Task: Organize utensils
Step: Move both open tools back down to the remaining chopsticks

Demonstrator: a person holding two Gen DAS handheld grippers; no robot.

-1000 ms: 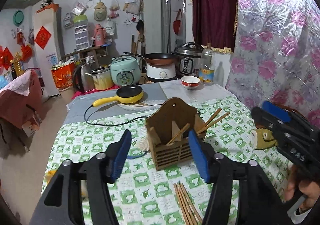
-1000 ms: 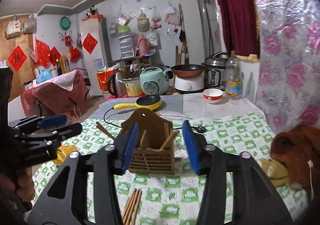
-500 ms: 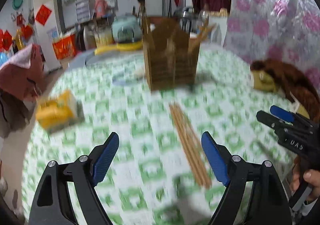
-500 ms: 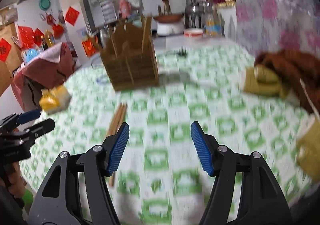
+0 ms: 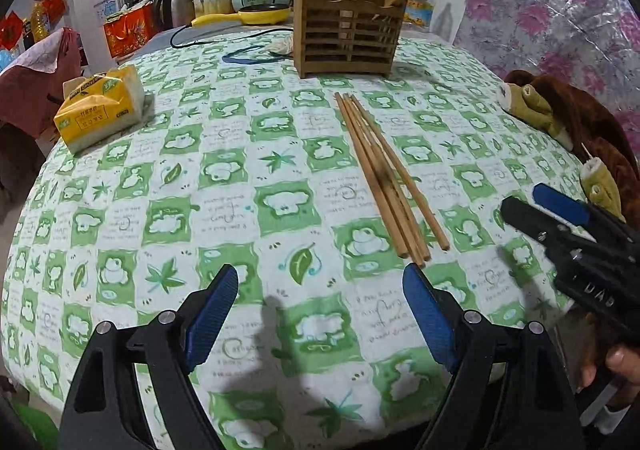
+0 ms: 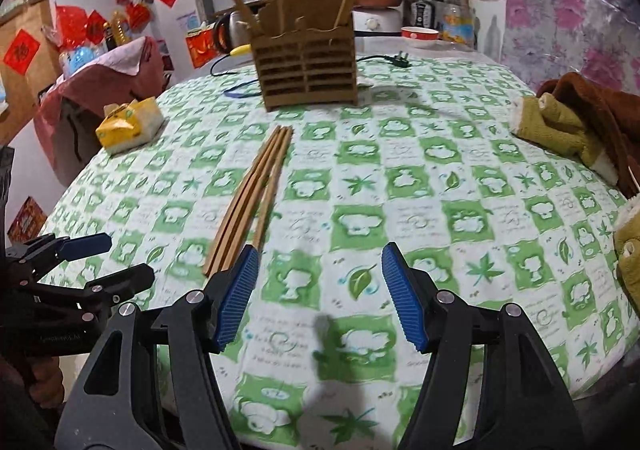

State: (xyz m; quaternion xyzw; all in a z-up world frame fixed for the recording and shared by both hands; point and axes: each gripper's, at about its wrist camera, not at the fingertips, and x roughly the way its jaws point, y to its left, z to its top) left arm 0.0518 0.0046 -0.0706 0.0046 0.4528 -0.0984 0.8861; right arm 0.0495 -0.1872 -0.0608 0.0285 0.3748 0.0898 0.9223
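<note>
Several wooden chopsticks [image 5: 382,173] lie side by side on the green-and-white tablecloth [image 5: 240,169], also in the right wrist view [image 6: 252,193]. Beyond them stands a brown slatted wooden holder [image 5: 346,37] with a few chopsticks in it; it also shows in the right wrist view [image 6: 308,67]. My left gripper [image 5: 320,304] is open and empty, just short of the chopsticks' near ends. My right gripper [image 6: 318,286] is open and empty, its left fingertip beside the chopsticks' near ends. Each gripper shows in the other's view, the right one [image 5: 560,217] and the left one [image 6: 80,254].
A yellow tissue pack [image 5: 100,105] lies at the left. A brown plush toy [image 5: 568,117] lies at the right edge. A blue cord [image 5: 248,53] and a black cable lie by the holder. Pots, a yellow pan and cookers stand behind.
Both grippers have dropped low and pulled back from the holder toward the table's near edge. The loose chopsticks now lie just in front of them. Both stay open.
</note>
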